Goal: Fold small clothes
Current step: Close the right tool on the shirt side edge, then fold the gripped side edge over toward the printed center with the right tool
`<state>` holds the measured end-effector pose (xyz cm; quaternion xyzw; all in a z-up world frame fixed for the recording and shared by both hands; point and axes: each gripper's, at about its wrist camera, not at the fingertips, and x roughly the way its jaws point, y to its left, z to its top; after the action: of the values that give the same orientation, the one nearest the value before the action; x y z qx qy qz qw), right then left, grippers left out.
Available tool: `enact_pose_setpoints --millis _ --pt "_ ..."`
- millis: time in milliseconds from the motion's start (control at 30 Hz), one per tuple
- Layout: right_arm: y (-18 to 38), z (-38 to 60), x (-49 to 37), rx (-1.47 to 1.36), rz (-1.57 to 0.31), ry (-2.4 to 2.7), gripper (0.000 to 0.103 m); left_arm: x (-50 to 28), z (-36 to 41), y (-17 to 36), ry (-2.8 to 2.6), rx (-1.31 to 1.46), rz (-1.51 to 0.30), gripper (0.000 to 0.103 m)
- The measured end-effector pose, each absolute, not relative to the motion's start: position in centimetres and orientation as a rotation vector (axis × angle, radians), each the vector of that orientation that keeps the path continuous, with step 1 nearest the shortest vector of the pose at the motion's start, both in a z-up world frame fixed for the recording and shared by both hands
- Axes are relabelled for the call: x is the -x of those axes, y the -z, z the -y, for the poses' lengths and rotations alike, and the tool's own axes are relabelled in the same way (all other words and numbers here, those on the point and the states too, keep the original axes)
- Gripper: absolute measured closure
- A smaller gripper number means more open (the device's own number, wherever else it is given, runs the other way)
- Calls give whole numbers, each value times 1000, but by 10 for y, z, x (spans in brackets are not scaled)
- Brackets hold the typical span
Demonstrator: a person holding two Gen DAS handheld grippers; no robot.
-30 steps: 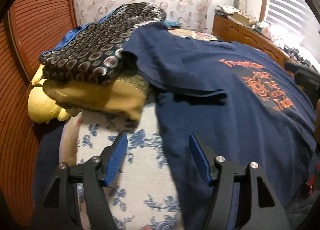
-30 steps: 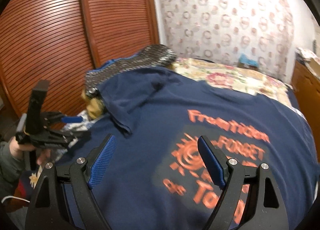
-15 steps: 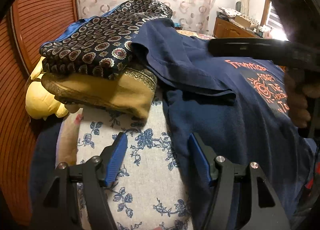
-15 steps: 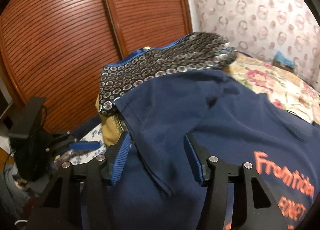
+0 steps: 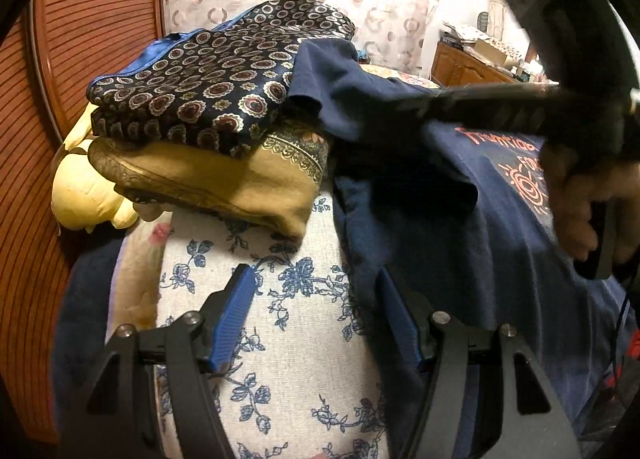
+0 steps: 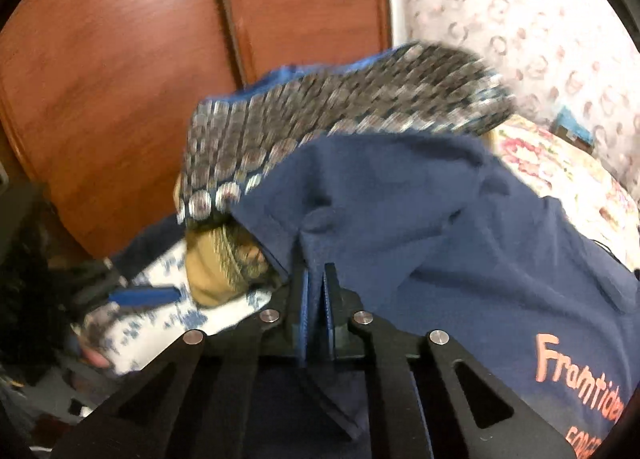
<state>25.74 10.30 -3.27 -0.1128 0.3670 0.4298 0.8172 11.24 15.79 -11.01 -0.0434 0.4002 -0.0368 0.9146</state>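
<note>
Now the right gripper (image 6: 316, 291) reaches in from the lower centre, angled down, its jaws having just closed on the sleeve hem of the navy T-shirt (image 6: 460, 243), a soft printed knit spread across the frame's right. Lower in its own view, the left gripper (image 5: 316, 319) hovers agape over the floral sheet (image 5: 280, 359).
</note>
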Motion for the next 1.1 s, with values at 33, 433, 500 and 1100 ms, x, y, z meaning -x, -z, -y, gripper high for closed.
enact_pose_setpoints --millis 33,433,500,1100 --pt "27 -93 -259 211 -764 -906 99 -112 -158 110 76 90 -824 39" --pt "43 25 -288 137 -836 -554 92 -112 -157 111 69 73 -827 39" --pt "40 33 -287 150 -821 -537 71 -112 -156 111 69 71 -827 39" --pt "71 -59 -325 328 -847 -642 62 -110 -152 113 54 42 -827 39"
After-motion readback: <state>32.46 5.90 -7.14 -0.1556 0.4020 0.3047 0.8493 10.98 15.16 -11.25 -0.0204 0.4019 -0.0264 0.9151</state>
